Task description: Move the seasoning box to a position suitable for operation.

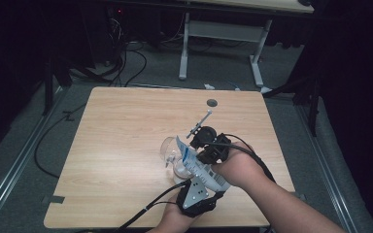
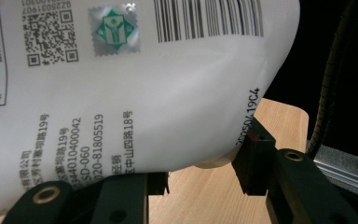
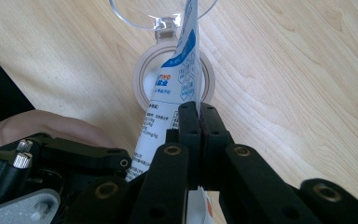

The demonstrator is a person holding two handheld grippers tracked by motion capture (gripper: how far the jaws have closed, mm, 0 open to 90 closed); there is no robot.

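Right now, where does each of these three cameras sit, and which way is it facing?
High view: above the table, looking forward and down; both forearms and each hand-held gripper show.
Left gripper view: on the left hand-held gripper, facing the white pouch; its black jaws flank the pouch's bottom.
Right gripper view: on the right hand-held gripper, looking down at a clear container; jaws pinch the pouch's edge.
Shared: the pouch.

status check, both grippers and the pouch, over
Right gripper shut on the white pouch edge. Left gripper holds its bulging bottom. Pouch tilted over open jar. Nothing in the way.
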